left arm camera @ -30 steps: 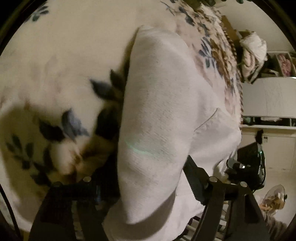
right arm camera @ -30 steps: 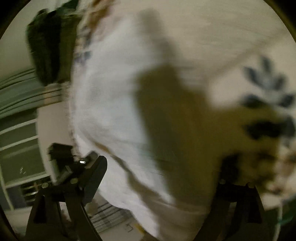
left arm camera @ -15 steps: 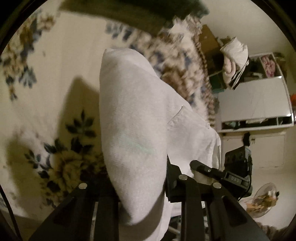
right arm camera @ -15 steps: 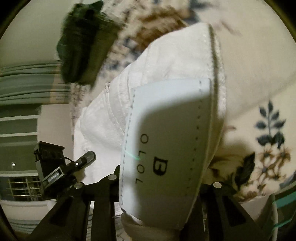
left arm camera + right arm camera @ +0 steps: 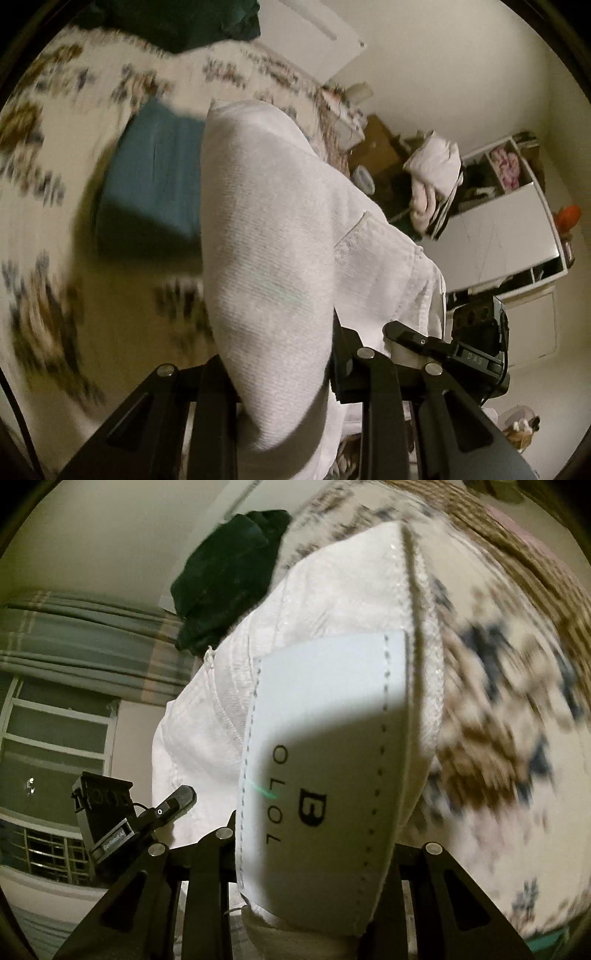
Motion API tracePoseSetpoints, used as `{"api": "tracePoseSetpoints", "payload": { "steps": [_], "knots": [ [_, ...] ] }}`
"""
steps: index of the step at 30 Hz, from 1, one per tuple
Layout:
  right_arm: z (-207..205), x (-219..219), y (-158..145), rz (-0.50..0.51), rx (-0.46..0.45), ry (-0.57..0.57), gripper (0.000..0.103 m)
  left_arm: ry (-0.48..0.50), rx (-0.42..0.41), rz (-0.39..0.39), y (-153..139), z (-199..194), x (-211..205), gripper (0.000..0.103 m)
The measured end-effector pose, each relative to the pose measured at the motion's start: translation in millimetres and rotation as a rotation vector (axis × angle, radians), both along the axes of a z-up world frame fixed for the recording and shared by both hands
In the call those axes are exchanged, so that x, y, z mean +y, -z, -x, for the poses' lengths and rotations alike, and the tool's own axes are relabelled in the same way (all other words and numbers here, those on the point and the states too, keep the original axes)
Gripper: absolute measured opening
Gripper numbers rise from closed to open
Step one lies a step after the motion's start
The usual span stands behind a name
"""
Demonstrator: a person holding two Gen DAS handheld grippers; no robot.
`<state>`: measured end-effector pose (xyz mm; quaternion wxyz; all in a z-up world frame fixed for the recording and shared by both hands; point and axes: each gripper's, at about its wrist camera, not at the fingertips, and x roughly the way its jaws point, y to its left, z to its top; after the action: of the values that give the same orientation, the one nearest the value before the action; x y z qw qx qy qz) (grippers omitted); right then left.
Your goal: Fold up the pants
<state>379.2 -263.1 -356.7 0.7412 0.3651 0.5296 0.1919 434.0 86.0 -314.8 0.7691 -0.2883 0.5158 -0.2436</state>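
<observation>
Both claws, left claw (image 5: 280,373) & right claw (image 5: 314,853), clamp the white textured cotton pants (image 5: 273,236), frame centre, lifted above the floral bedspread (image 5: 48,206). Risk: bulky fabric slips from one grip, fold collapses onto the teal folded cloth (image 5: 155,173), upper left.

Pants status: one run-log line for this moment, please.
left hand-held gripper: shut on white pants | right hand-held gripper: shut on white pants, at label patch | pants held above floral bedspread

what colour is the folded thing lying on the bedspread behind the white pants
Teal blue. The folded cloth shows best in the left wrist view, lying behind the white pants.
</observation>
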Motion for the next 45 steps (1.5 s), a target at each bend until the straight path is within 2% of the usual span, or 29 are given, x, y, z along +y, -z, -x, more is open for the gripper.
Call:
{"api": "tracePoseSetpoints", "payload": {
  "steps": [4, 5, 7, 9, 11, 12, 14, 17, 18, 19, 20, 21, 23, 24, 28, 31, 32, 36, 40, 45],
  "knots": [
    [-100, 33, -15, 0.012, -0.023, -0.025, 0.031, -0.024, -0.016, -0.026, 5, -86, 23, 0.023],
    [-125, 43, -15, 0.019, -0.024, -0.035, 0.031, -0.023, -0.019, -0.042, 10, -96, 32, 0.023],
    [-170, 59, -3, 0.030, -0.015, -0.055, 0.031, -0.038, 0.004, -0.071, 29, -131, 43, 0.027],
    [-210, 71, 20, 0.031, 0.021, -0.068, 0.033, -0.049, 0.044, -0.106, 53, -150, 52, 0.033],
    [-241, 75, 51, 0.073, 0.090, -0.056, 0.050, -0.063, 0.114, -0.207, 86, -170, 58, 0.037],
    [-251, 73, 62, 0.097, 0.127, -0.045, 0.054, -0.059, 0.168, -0.239, 105, -177, 60, 0.038],
    [-260, 65, 77, 0.098, 0.178, -0.035, 0.064, -0.065, 0.214, -0.227, 126, -177, 63, 0.044],
    [-251, 56, 76, 0.084, 0.167, -0.031, 0.077, -0.064, 0.186, -0.244, 125, -168, 62, 0.055],
    [-235, 51, 75, 0.130, 0.156, -0.029, 0.080, -0.062, 0.181, -0.269, 124, -166, 61, 0.066],
    [-231, 52, 71, 0.186, 0.145, -0.029, 0.086, -0.052, 0.167, -0.313, 121, -161, 56, 0.082],
    [-228, 53, 65, 0.269, 0.132, -0.029, 0.088, -0.051, 0.151, -0.352, 117, -159, 53, 0.089],
    [-225, 56, 59, 0.346, 0.126, -0.027, 0.089, -0.055, 0.123, -0.407, 109, -158, 49, 0.093],
    [-222, 59, 50, 0.478, 0.127, -0.039, 0.092, -0.064, 0.078, -0.469, 96, -162, 43, 0.095],
    [-219, 63, 45, 0.547, 0.117, -0.044, 0.092, -0.064, 0.064, -0.497, 90, -159, 39, 0.100],
    [-196, 85, 17, 0.780, 0.036, -0.039, 0.093, -0.089, 0.010, -0.564, 69, -149, 32, 0.100],
    [-175, 91, -6, 0.843, -0.009, 0.001, 0.095, -0.119, -0.053, -0.655, 46, -133, 25, 0.100],
    [-166, 93, -13, 0.855, -0.023, 0.009, 0.095, -0.127, -0.071, -0.685, 38, -124, 22, 0.100],
    [-125, 104, -51, 0.880, -0.081, 0.018, 0.095, -0.146, -0.108, -0.725, 14, -92, 17, 0.100],
    [-84, 107, -87, 0.880, -0.132, 0.026, 0.095, -0.175, -0.133, -0.730, -14, -54, 15, 0.100],
    [-25, 108, -138, 0.887, -0.196, 0.028, 0.095, -0.230, -0.176, -0.711, -64, 10, 14, 0.100]
  ]
}}
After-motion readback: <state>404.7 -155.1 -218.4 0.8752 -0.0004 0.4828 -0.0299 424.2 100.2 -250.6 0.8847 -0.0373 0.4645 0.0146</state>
